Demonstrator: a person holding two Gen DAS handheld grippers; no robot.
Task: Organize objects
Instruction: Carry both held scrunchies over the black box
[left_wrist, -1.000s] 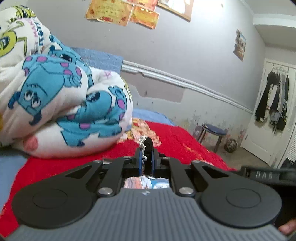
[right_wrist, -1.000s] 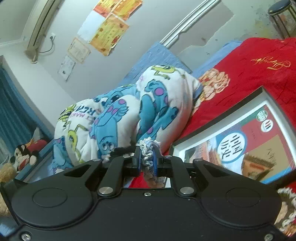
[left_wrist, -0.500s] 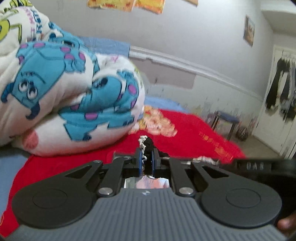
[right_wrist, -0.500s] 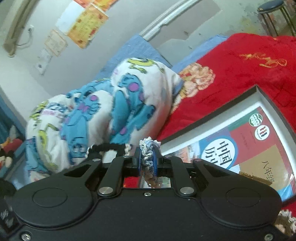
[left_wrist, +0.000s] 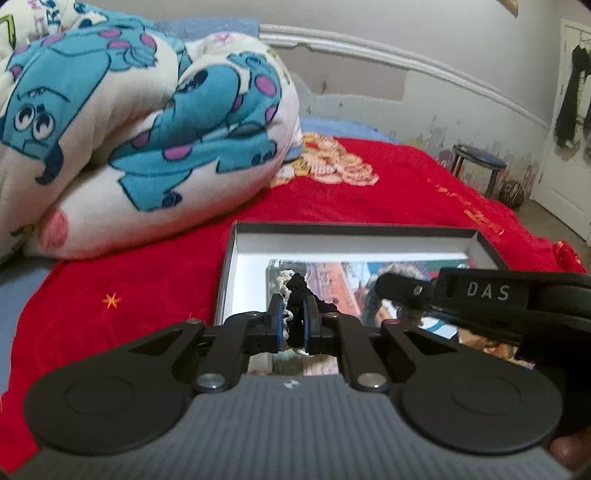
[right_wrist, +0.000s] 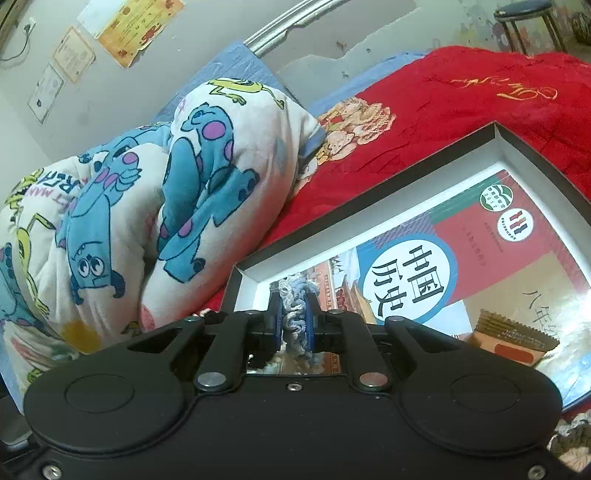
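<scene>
Crocheted piece (left_wrist: 295, 295), black with pale trim, sat pinched in the left gripper (left_wrist: 292, 325) over the shallow box (left_wrist: 347, 236); the right gripper (right_wrist: 293, 325) clamped its blue-grey end (right_wrist: 295, 314). A textbook (right_wrist: 443, 266) lay inside, the cartoon quilt (left_wrist: 140, 122) crowded ten o'clock, and the right tool's arm (left_wrist: 487, 295) crossed at three.
</scene>
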